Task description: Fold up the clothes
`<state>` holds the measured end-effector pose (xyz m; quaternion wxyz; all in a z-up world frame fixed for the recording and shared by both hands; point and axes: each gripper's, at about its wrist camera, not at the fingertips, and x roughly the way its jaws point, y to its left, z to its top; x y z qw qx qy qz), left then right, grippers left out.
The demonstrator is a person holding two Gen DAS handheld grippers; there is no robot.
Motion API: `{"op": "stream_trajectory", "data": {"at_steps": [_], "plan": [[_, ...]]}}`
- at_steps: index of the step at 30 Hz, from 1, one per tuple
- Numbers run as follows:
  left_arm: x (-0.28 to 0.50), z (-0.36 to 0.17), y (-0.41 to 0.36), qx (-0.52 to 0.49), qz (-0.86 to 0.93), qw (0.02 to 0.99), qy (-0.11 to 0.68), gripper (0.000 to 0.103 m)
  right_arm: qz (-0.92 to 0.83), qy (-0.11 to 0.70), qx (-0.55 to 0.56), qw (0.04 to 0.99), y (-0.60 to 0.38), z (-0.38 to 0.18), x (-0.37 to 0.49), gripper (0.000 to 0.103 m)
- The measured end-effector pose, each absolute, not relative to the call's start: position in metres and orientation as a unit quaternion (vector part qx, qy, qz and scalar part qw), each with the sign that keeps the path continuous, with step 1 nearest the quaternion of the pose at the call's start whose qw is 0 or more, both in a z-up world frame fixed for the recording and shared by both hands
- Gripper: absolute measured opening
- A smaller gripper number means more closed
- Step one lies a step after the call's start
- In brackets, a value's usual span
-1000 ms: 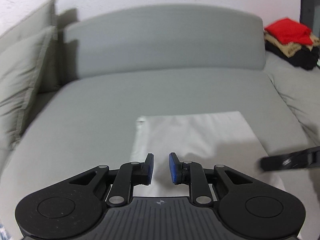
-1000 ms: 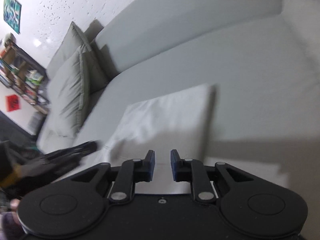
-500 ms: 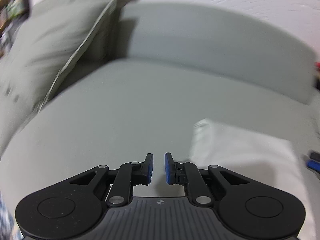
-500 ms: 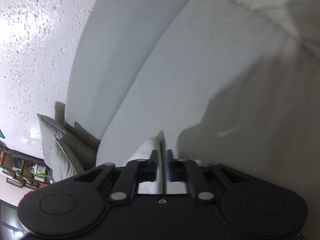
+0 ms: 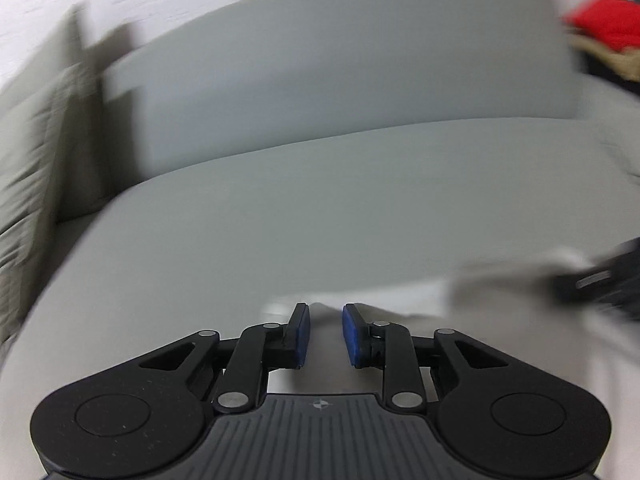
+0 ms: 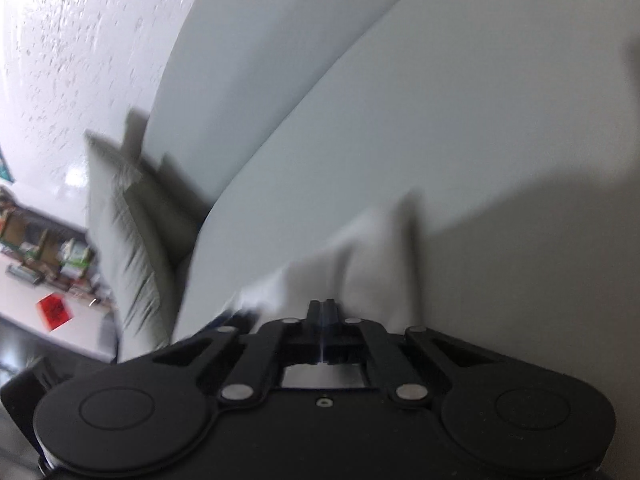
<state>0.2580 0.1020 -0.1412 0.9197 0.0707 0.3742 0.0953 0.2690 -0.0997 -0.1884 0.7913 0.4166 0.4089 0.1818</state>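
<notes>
A white folded cloth (image 5: pixel 400 300) lies on the grey sofa seat (image 5: pixel 280 220). My left gripper (image 5: pixel 323 310) hovers low over the cloth's left edge, jaws opening; white fabric shows in the gap and the blue pads (image 5: pixel 301 328) are not pressing on it. In the right wrist view my right gripper (image 6: pixel 322 303) has its jaws together, with a thin white line of cloth (image 6: pixel 372 256) pinched between them. That same gripper (image 5: pixel 600 280) appears blurred at the right of the left wrist view, where the cloth's edge is raised.
The sofa backrest (image 5: pixel 340 80) runs across the back. Cushions (image 5: pixel 28 152) lean at the left end. A pile of clothes topped by a red one (image 5: pixel 604 24) sits at the far right. Shelves (image 6: pixel 40 248) stand beyond the sofa's left end.
The left gripper swung back to the right, sank to the cloth's left edge, and its jaws widened. The right gripper rolled, dropped lower, and its jaws closed together on the cloth's edge.
</notes>
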Motion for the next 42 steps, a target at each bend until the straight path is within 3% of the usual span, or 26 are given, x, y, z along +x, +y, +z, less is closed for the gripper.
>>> {"op": "stream_trajectory", "data": {"at_steps": [3,5,7,12,14,19,20,21,23,33,39,40,42], "plan": [[0.256,-0.139,0.122,0.021,0.145,0.915,0.375,0.038,0.116,0.370,0.436,0.812,-0.118,-0.194,0.272,0.000],[0.248,-0.138,0.127,0.036,0.185,0.903,0.387,0.028,0.082,0.357,0.444,0.818,-0.130,-0.193,0.268,0.000],[0.232,-0.132,0.137,0.022,0.183,0.898,0.399,0.029,0.073,0.358,0.450,0.815,-0.141,-0.189,0.260,0.002],[0.169,-0.100,0.154,-0.015,0.158,0.906,0.393,0.032,0.070,0.377,0.428,0.818,-0.164,-0.161,0.210,0.032],[0.139,-0.088,0.156,-0.016,0.140,0.911,0.388,0.033,0.070,0.390,0.408,0.822,-0.168,-0.147,0.188,0.037],[0.088,-0.078,0.139,0.002,0.060,0.922,0.382,0.031,0.141,0.432,0.324,0.830,-0.152,-0.111,0.138,0.036],[0.083,-0.079,0.131,0.010,0.045,0.922,0.384,0.030,0.165,0.433,0.296,0.835,-0.141,-0.103,0.129,0.034],[0.078,-0.080,0.123,0.018,0.029,0.922,0.385,0.030,0.191,0.430,0.263,0.843,-0.129,-0.095,0.120,0.023],[0.069,-0.083,0.107,0.035,0.000,0.921,0.388,0.026,0.234,0.429,0.213,0.846,-0.103,-0.086,0.108,0.016],[0.031,-0.105,0.069,0.089,-0.040,0.900,0.425,0.021,0.257,0.474,0.026,0.842,-0.049,-0.094,0.060,0.014],[0.002,-0.084,0.093,0.076,-0.030,0.905,0.419,0.027,0.268,0.495,0.056,0.825,-0.076,-0.069,0.045,0.015],[0.000,-0.078,0.102,0.065,-0.015,0.912,0.405,0.028,0.269,0.491,0.069,0.826,-0.082,-0.064,0.045,0.019],[0.001,-0.069,0.121,0.037,0.025,0.922,0.384,0.029,0.266,0.470,0.099,0.836,-0.092,-0.057,0.049,0.037]]}}
